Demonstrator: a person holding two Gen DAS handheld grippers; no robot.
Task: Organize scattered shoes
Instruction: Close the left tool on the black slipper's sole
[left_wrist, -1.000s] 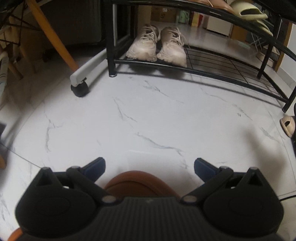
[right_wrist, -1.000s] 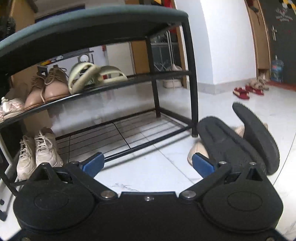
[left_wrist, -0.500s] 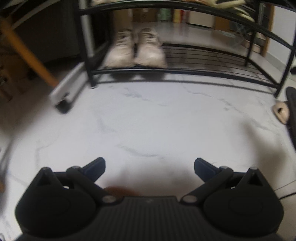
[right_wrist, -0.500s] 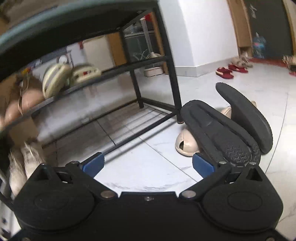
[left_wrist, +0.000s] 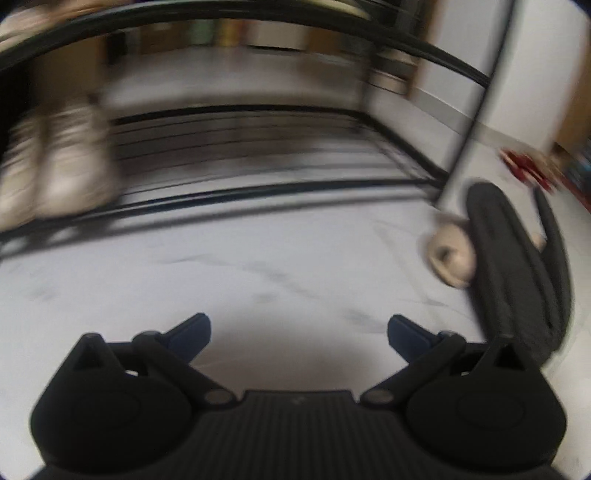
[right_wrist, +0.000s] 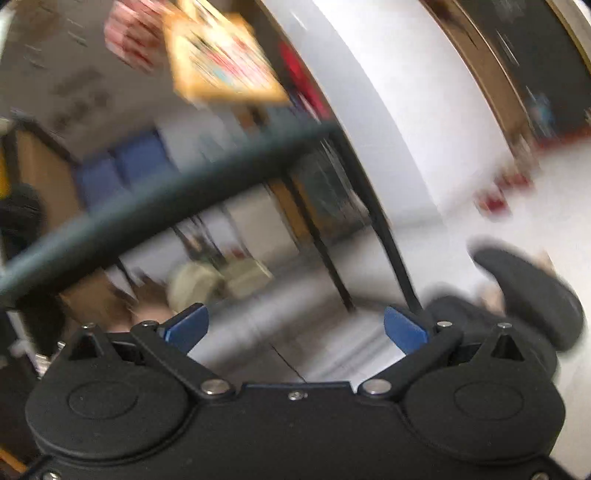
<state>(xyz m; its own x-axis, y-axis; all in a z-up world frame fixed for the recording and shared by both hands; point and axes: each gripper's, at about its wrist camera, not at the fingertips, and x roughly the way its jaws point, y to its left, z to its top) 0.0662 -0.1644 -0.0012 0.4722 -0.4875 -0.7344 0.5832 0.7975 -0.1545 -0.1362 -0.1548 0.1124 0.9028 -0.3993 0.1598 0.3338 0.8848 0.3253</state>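
Note:
Both views are motion-blurred. My left gripper (left_wrist: 299, 332) is open over the white marble floor, with nothing between its fingers. Ahead stands the black shoe rack (left_wrist: 258, 188), with a pair of white sneakers (left_wrist: 55, 166) on its bottom shelf at the left. A pair of black sandals (left_wrist: 513, 266) stands on edge, soles showing, at the right beside a beige shoe (left_wrist: 450, 254). My right gripper (right_wrist: 295, 326) is open and empty and points up at the rack's top rail (right_wrist: 147, 210). The black sandals (right_wrist: 532, 295) lie just outside its right finger.
Pale slippers (right_wrist: 214, 284) sit on the rack's middle shelf. Red slippers (left_wrist: 524, 166) lie on the floor far right near the white wall (right_wrist: 406, 129). A rack leg (left_wrist: 469, 122) stands close to the beige shoe.
The left view has swung right, so the sneakers slid left and the black sandals came into view. The right view has tilted upward and rolled. Both grippers stay open.

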